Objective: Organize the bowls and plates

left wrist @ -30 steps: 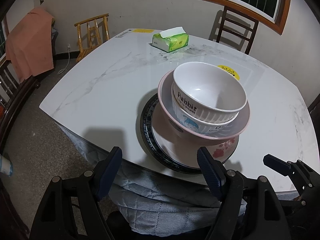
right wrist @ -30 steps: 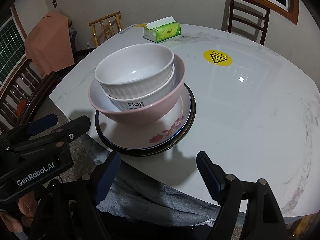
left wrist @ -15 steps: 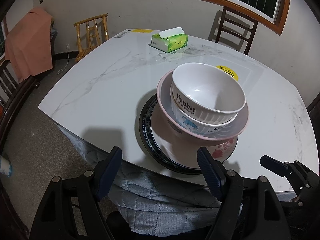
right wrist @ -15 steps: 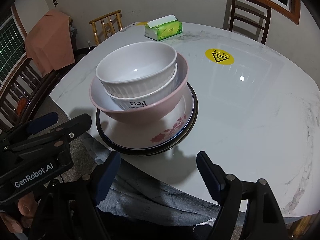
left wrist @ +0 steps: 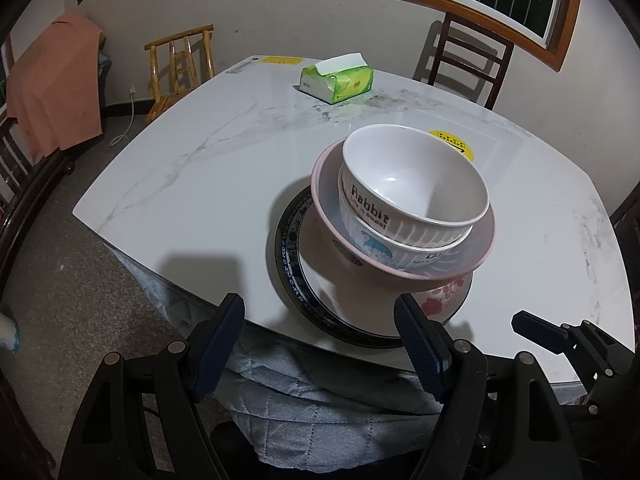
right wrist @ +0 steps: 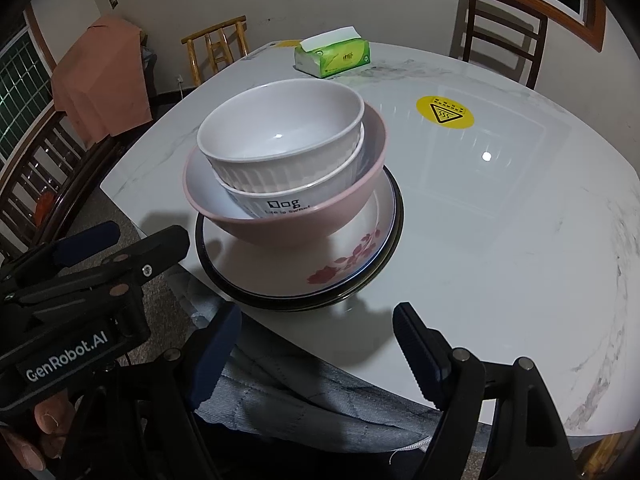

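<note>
Reading top bowl [left wrist: 416, 188]: "Rabbit", "Life is sweet"
Second bowl [right wrist: 296, 196]: "Dog"
Left gripper [left wrist: 320, 344]: "GenRobot.AI", spread, empty
Right gripper [right wrist: 316, 354]: spread, empty
Stack: just beyond both fingertips

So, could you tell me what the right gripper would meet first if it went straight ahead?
Probably the near rim of the dark-rimmed plate under the stack; the open right gripper points at it, though depth is unclear.

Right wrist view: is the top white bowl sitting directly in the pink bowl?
No. The top white bowl nests in a second white bowl printed "Dog", and that one sits in the pink bowl.
</note>
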